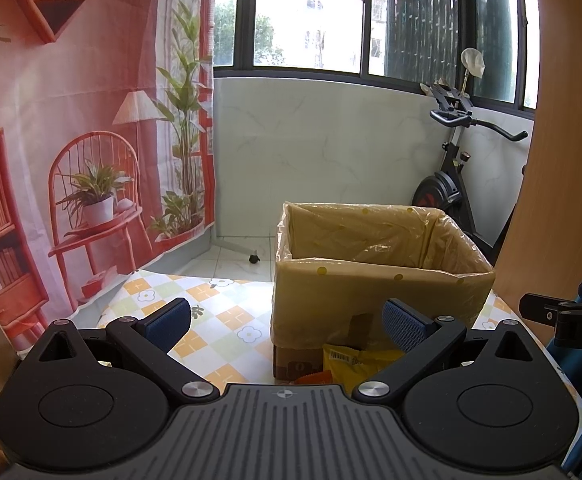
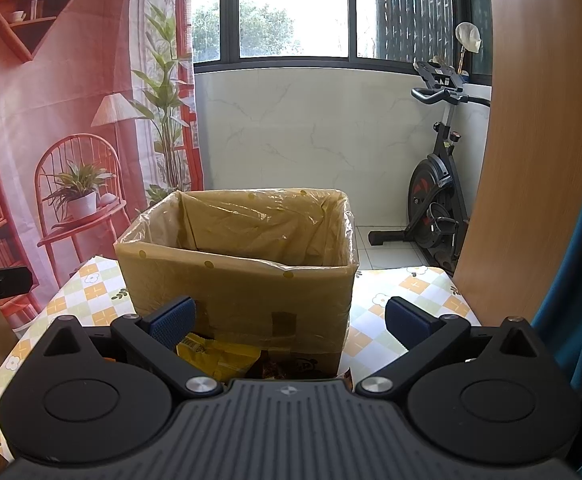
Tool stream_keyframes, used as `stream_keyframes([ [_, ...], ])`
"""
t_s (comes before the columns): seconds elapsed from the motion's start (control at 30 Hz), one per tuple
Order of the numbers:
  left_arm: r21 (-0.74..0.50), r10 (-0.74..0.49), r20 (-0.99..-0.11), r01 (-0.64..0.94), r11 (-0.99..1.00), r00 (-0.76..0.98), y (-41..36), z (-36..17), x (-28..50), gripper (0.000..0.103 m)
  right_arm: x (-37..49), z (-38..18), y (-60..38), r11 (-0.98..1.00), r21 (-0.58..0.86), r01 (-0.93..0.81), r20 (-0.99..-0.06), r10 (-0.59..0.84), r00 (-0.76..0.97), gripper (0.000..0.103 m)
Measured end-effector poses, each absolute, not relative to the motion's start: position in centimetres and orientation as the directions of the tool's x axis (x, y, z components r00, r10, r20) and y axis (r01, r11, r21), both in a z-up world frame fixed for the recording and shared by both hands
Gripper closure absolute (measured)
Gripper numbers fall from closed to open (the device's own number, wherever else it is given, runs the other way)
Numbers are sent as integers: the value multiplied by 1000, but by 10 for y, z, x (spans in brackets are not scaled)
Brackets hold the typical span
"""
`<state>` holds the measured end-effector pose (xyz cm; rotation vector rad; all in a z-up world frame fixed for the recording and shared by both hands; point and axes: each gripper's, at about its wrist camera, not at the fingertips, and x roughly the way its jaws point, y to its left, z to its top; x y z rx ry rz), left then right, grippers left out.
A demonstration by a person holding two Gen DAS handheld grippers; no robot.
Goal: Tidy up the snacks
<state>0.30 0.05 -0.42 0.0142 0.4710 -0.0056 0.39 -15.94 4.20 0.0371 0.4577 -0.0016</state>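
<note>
On the table [image 2: 411,288], far half: cardboard box [image 2: 247,280], open-topped, lined with clear plastic, standing upright on the checked cloth
Snacks: yellow packet [image 2: 215,354] lying at the box's near foot, touching its front wall; a darker packet [image 2: 271,366] beside it shows in the right wrist view only
Left gripper [image 1: 287,322]: released, fingers spread wide, nothing between the pads, box base and yellow packet [image 1: 355,360] ahead
Right gripper [image 2: 289,322]: released, spread wide, empty
Left view only: orange wrapper edge [image 1: 311,378]
Both views: exercise bike [image 2: 435,200] on the floor beyond the table's far right corner
</note>
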Motion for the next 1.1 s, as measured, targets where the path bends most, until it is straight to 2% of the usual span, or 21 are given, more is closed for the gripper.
stream_keyframes([
  [0.17,1,-6,-460,8,1000,888,1,-7,4,0,4,42,-159,999,35,10,-442,6,897,0],
  [0.43,-109,-49,-522,-9,994,852,6,-2,6,0,5,41,-160,999,40,11,-441,8,897,0],
  [0.67,-63,11,-490,-48,997,872,10,-9,10,0,4,34,-164,997,79,0,-417,33,908,0],
  [0.73,-101,-2,-460,-50,994,888,16,-13,12,0,3,32,-166,996,89,-4,-393,39,919,0],
  [0.87,-171,-36,-454,-47,984,890,28,-26,16,0,1,20,-170,996,91,-9,-378,43,925,0],
  [0.93,-154,-32,-519,-56,986,854,32,-36,16,1,3,13,-173,996,90,-12,-386,46,921,0],
  [1.1,-191,-73,-568,-45,981,820,39,-56,16,3,5,-6,-181,996,89,-4,-414,40,909,0],
])
